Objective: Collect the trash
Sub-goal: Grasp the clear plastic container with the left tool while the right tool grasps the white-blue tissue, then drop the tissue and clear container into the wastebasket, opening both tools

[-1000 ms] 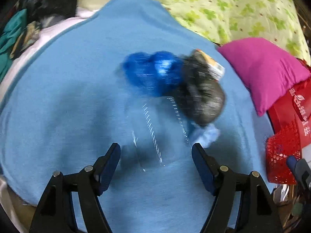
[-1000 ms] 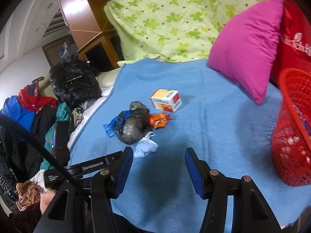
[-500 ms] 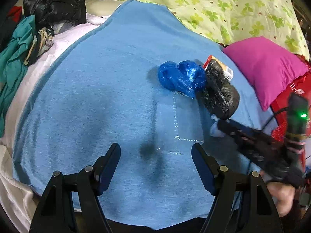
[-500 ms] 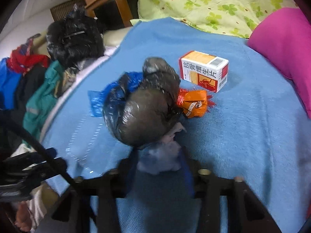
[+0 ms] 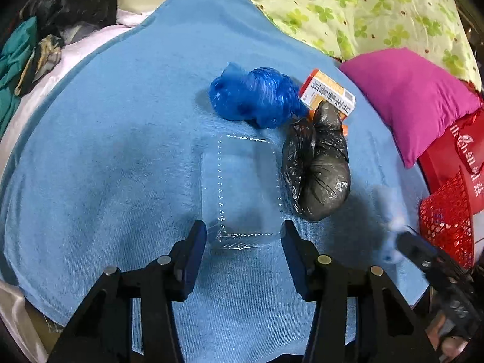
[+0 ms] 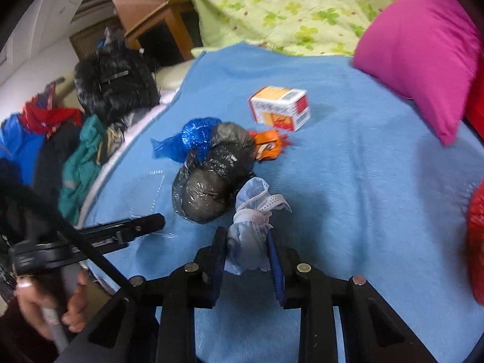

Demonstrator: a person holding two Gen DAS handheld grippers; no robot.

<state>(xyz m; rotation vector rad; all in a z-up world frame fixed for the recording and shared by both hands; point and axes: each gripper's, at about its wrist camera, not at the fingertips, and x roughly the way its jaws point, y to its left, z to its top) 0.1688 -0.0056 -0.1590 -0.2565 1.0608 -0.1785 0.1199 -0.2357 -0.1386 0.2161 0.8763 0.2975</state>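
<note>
The right gripper clenches a crumpled pale-blue face mask, apparently lifted. The left gripper spreads around a clear plastic wrapper on the blue blanket.

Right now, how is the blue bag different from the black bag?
The blue bag is bright, see-through and loosely scrunched; the black bag is dark, shiny and stuffed round. The blue bag lies farther from both tongs, the black bag nearer. Both are crumpled plastic, touching each other on the blue blanket.

Blue-blanketed bed — wooden cabinet
</note>
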